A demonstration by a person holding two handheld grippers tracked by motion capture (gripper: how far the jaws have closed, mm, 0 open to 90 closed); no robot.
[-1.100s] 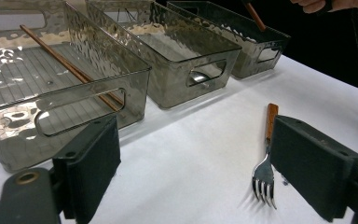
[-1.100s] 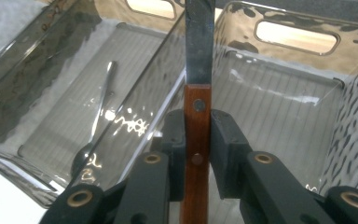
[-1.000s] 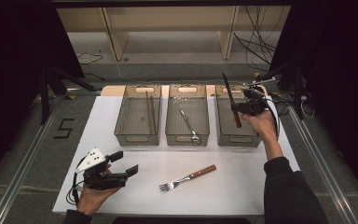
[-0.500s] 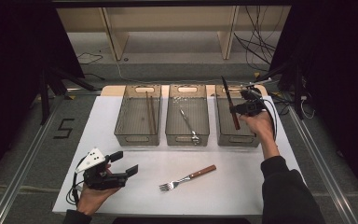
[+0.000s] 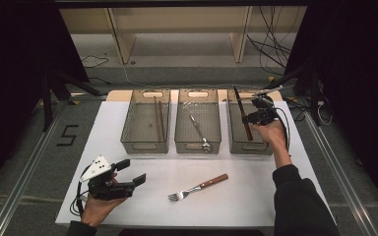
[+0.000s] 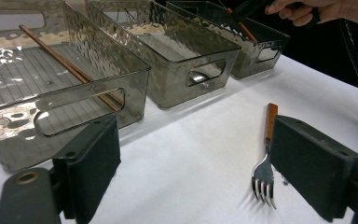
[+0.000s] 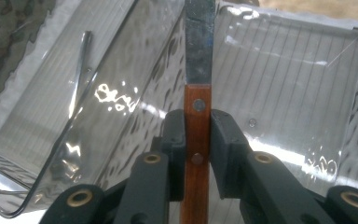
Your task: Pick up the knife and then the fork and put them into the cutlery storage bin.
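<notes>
Right gripper view: the right gripper (image 7: 196, 140) has its jaws nearly together, clamped on the wooden handle of a table knife (image 7: 198, 60), blade over the rightmost clear bin (image 7: 307, 70). In the high view, the left gripper (image 5: 128, 178) rests on the white tabletop (image 5: 256, 196) with jaws wide apart and nothing between them, a fork (image 5: 197, 187) just beside. Around the table, grey floor and dark curtains.

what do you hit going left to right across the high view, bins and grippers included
left gripper → bin with chopsticks → fork → bin with tongs → knife over the third bin → right gripper
</notes>
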